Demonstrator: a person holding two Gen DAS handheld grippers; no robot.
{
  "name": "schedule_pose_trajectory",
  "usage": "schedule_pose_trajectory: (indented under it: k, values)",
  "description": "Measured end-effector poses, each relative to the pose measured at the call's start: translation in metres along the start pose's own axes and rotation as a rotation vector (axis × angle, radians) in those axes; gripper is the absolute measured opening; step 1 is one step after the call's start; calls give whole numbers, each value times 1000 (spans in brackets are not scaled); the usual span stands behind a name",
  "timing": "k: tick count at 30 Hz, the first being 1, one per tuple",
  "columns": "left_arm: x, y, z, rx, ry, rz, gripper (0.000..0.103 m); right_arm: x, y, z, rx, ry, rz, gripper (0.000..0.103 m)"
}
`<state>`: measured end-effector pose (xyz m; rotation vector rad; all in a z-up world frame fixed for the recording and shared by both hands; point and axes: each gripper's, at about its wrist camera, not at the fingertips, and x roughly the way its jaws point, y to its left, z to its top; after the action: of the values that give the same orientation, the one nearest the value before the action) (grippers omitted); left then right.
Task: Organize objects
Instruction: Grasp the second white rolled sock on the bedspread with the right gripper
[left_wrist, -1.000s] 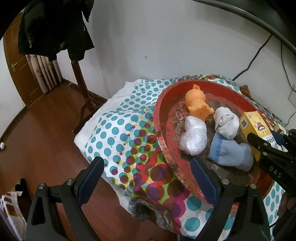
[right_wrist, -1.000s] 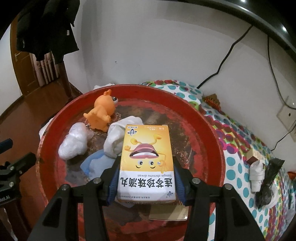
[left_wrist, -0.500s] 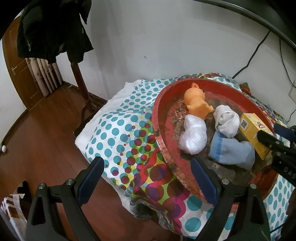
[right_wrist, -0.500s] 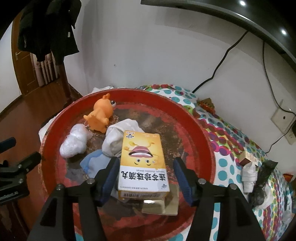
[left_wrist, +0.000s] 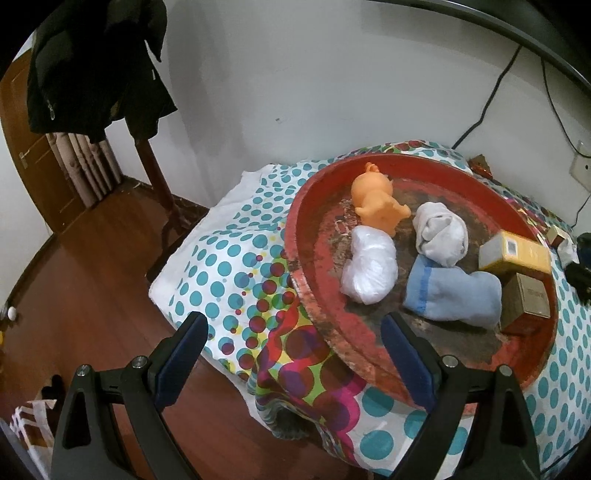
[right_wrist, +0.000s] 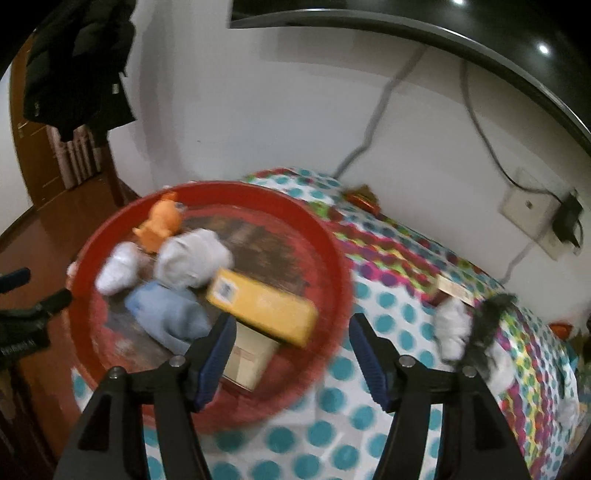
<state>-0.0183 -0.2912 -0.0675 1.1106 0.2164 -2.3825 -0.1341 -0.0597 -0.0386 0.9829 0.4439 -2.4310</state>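
A round red tray (left_wrist: 317, 306) (right_wrist: 332, 258) sits on a polka-dot cloth. In it lie an orange toy (left_wrist: 376, 203), a white bag (left_wrist: 369, 269), a white sock (left_wrist: 439, 232), a blue sock (left_wrist: 454, 295), a yellow box (left_wrist: 517, 254) (right_wrist: 266, 310) and a brown box (left_wrist: 524, 302) under its end. My left gripper (left_wrist: 295, 354) is open and empty at the tray's near-left rim. My right gripper (right_wrist: 291, 354) is open and empty, above the tray's right rim, apart from the yellow box.
On the cloth right of the tray lie a white wad (right_wrist: 454, 328), a black crumpled item (right_wrist: 484, 332) and a small box (right_wrist: 454, 291). A wall with cables and a socket (right_wrist: 532, 206) stands behind. A coat stand (left_wrist: 96, 66) and wooden floor (left_wrist: 74, 288) are to the left.
My right gripper opened, let go of the yellow box in the tray, then pulled back and swung right. The left gripper barely moved.
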Motion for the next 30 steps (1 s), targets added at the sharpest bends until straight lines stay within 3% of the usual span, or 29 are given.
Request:
schedule_pose_trajectory:
  k: [12, 18, 30]
  values:
    - [-4, -23, -4, 65, -11, -23, 95, -5, -159, -67, 206, 81, -216, 66]
    - [-5, -28, -5, 72, -8, -47, 96, -1, -216, -74, 327, 69, -216, 66]
    - [-11, -46, -10, 133, -32, -29, 96, 45, -234, -67, 356, 94, -179, 66]
